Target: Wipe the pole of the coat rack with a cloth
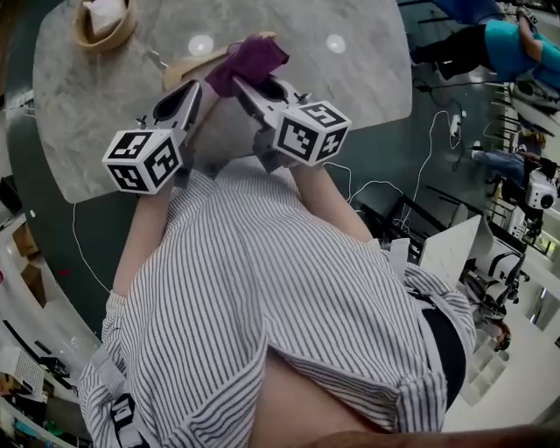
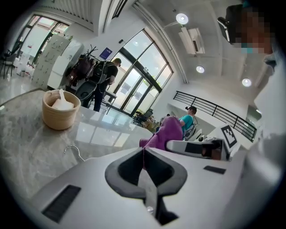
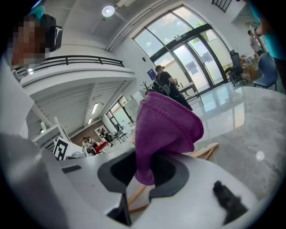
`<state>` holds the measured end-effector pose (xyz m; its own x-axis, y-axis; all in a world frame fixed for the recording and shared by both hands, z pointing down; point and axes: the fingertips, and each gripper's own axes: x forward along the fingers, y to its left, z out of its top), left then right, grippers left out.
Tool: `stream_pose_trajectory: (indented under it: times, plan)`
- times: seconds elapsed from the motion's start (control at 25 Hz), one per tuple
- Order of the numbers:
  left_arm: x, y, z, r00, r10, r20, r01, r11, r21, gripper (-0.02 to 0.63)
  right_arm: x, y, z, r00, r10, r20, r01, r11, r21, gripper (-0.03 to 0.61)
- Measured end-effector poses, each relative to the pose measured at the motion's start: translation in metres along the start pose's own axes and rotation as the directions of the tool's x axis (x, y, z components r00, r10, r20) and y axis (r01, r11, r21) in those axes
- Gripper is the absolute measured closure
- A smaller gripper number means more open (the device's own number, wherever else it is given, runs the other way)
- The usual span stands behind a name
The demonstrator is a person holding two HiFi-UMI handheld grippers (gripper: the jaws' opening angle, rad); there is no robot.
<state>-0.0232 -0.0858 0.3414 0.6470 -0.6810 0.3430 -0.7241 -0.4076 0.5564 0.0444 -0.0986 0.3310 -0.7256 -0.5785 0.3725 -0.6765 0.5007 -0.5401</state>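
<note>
A purple cloth bunches out of my right gripper, which is shut on it above the marble table. In the right gripper view the cloth rises from between the jaws of that gripper and fills the middle. My left gripper hangs just left of it, shut with nothing between its jaws. From the left gripper view the cloth and the right gripper's body show just to the right. A coat rack hung with bags stands far off by the glass doors.
A wooden hanger lies on the table under the grippers, its wire hook towards the left. A tan bowl with something white in it sits at the far left. People stand by the doors. Cables cross the dark floor.
</note>
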Motion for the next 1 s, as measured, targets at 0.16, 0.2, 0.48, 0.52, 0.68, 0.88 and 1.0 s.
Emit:
stream_pose_trajectory:
  times: [0.16,0.2,0.48,0.52,0.68,0.88,1.0]
  plan:
    - [0.006,0.005,-0.006,1.000,0.020,-0.019,-0.020,1.000,0.002,0.598,0.004,-0.015,-0.002,1.000,-0.004,-0.031,0.004,1.000,0.011,0.499]
    - [0.008,0.007,-0.007,0.999,0.029,-0.023,-0.029,1.000,0.002,0.598,0.005,-0.018,-0.002,0.999,-0.003,-0.039,0.004,1.000,0.012,0.499]
    - [0.021,0.024,-0.015,0.993,0.102,-0.061,-0.103,0.995,-0.009,0.598,0.012,-0.046,-0.003,0.996,-0.017,-0.088,0.019,0.999,0.029,0.499]
    - [0.022,0.028,-0.016,0.992,0.112,-0.063,-0.112,0.994,-0.011,0.598,0.013,-0.051,-0.004,0.995,-0.022,-0.096,0.025,0.999,0.028,0.499]
    - [0.025,0.041,-0.023,0.988,0.133,-0.078,-0.135,0.991,-0.022,0.598,0.018,-0.069,-0.004,0.991,-0.040,-0.131,0.043,0.999,0.020,0.499]
    - [0.026,0.052,-0.038,0.976,0.174,-0.128,-0.177,0.984,-0.012,0.598,0.022,-0.082,-0.006,0.983,-0.056,-0.175,0.057,0.998,0.000,0.499]
    - [0.030,0.061,-0.048,0.960,0.217,-0.177,-0.216,0.976,0.025,0.598,0.026,-0.092,-0.008,0.977,-0.072,-0.199,0.074,0.997,0.001,0.499]
